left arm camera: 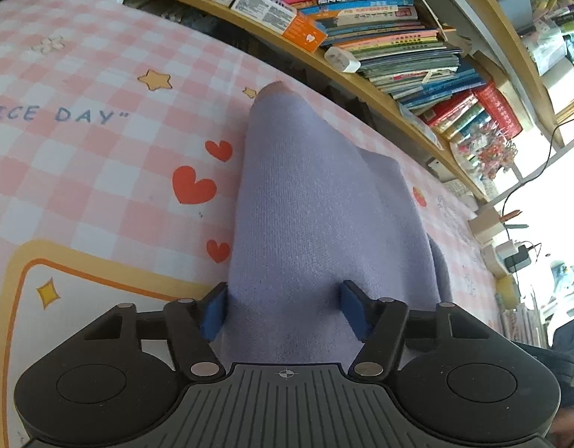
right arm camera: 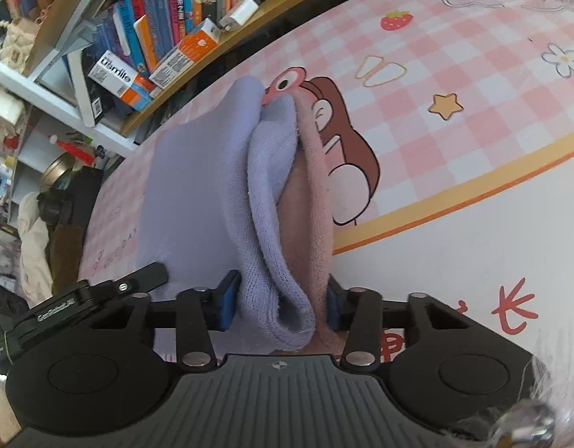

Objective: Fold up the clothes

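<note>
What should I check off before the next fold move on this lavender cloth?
1. Left gripper pads on the lavender cloth: ok.
2. Right gripper clamps the bunched layers, lavender and pink lining: ok.
3. Both grips on matching corners: cannot tell.
4. Cloth smooth: not ok, bunched at the right grip.
5. Checked mat bare beside the cloth: ok.

Left and right wrist views, each close behind its tool, look obliquely down; both share the cloth (left arm camera: 316, 201), surface (left arm camera: 100, 171) and bookshelf (left arm camera: 361, 74).
</note>
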Motion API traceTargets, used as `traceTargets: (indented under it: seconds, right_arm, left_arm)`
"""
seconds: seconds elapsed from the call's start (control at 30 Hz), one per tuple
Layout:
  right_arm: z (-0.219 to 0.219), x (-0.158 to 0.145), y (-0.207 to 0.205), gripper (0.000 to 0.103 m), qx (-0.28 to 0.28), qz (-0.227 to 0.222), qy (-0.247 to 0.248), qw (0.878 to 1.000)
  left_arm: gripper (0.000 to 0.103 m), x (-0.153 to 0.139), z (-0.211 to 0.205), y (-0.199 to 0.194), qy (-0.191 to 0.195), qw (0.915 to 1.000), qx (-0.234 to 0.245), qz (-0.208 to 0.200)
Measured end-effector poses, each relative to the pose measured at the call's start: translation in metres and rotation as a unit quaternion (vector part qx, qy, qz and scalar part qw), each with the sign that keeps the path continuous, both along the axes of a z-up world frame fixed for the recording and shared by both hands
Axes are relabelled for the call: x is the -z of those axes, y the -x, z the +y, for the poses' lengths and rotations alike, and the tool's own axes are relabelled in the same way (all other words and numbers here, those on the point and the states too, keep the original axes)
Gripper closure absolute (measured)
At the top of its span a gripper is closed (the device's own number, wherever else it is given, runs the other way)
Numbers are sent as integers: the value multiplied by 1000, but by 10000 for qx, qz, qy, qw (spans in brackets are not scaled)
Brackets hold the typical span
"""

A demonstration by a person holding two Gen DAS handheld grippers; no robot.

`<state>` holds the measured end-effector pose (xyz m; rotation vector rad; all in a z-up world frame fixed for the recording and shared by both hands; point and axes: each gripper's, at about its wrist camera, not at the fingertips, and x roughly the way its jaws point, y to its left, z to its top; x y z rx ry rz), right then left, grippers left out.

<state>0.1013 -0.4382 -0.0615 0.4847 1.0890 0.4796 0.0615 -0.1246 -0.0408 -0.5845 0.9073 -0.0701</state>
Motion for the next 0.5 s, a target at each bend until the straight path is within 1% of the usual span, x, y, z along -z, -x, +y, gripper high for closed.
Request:
traceTargets:
  seconds: [0.03,0.07,0.1,0.17,0.23,0.27,0.3,0.33,0.43,0.47,0.5]
  right_arm:
    - [1,-2,1,70,-42,-38,33,10000]
    - [4,-6,2,71,-86,-123,107,9998]
    - [8,-11,6,74,-159,-284,245,9992]
    - [24,-28,17,79,-464,-873,716,9925]
    - [39,-42,32,81,-882,-1441,1109,9794]
    - [41,-43,35,81,-974,-1439,1143,9781]
    - [43,-43,38,81,-1057,-1418,1167,9773]
    - [41,-41,38,81,-1043,-1304,1115,9796]
    - [31,-33,37,80,-972,-964,929,9862]
    - [28,-32,36,79,-928,-868,893,9879]
    - [25,-30,34,71,-884,-771,861,9894]
  left_arm:
    - [49,-1,-1,0,-29,10000,-12,-20]
    - [57,-4,0,2,-59,10000,-34,-53]
    - [63,-9,-2,3,-136,9999,-28,-98]
    - [65,-21,-11,9,-535,9982,95,-258]
    - [65,-31,-20,14,-865,9953,206,-392]
    - [65,-35,-22,17,-877,9948,235,-469]
    - [65,-36,-22,21,-886,9946,270,-464]
    - [65,-35,-21,25,-843,9951,294,-429]
    - [65,-28,-15,32,-557,9979,265,-221]
    - [64,-25,-14,33,-488,9983,281,-158]
    - [59,-23,-12,35,-421,9986,299,-97]
